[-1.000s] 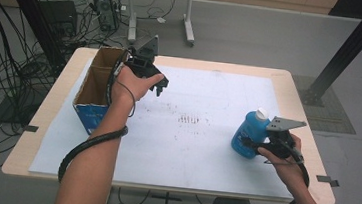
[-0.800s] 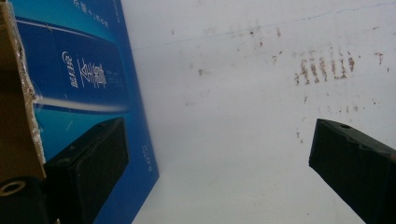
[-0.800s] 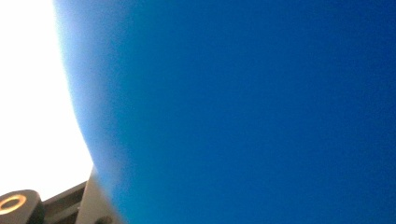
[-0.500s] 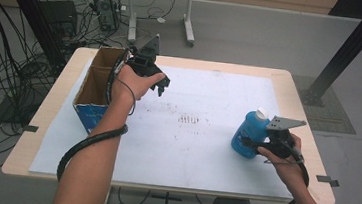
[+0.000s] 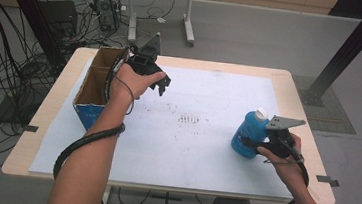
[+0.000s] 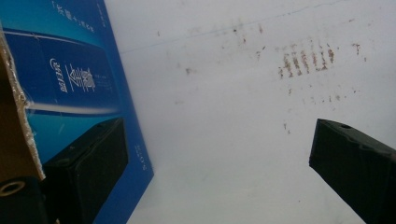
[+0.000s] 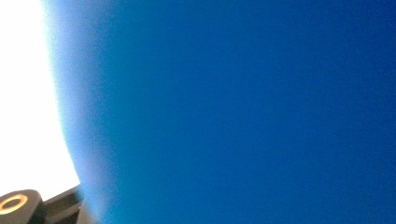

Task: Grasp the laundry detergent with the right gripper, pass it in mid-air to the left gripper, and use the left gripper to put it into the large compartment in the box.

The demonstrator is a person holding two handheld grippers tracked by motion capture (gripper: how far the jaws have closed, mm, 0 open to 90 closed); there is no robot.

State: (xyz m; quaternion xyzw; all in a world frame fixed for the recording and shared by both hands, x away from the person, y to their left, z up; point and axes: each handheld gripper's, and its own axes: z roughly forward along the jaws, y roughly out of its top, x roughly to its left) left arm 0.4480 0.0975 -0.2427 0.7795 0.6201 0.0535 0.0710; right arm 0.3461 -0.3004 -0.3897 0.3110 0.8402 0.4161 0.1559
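A blue bottle (image 5: pixel 245 133) with a white cap stands upright on the white sheet at the table's right side. My right gripper (image 5: pixel 255 143) is shut on its body from the near right, and the bottle's blue wall (image 7: pixel 233 112) sits right up against the right gripper view. My left gripper (image 5: pixel 159 86) hangs above the sheet at the back left, just right of an open cardboard box (image 5: pixel 92 86). In the left gripper view its jaws stand wide apart, so the gripper (image 6: pixel 219 172) is open with only the sheet between them, and the box's blue side (image 6: pixel 70 84) is at the left.
The white sheet (image 5: pixel 199 154) covers most of the wooden table, with a patch of brown marks (image 5: pixel 187 118) in its middle. Cables, a black stand and table legs are on the floor behind and to the left.
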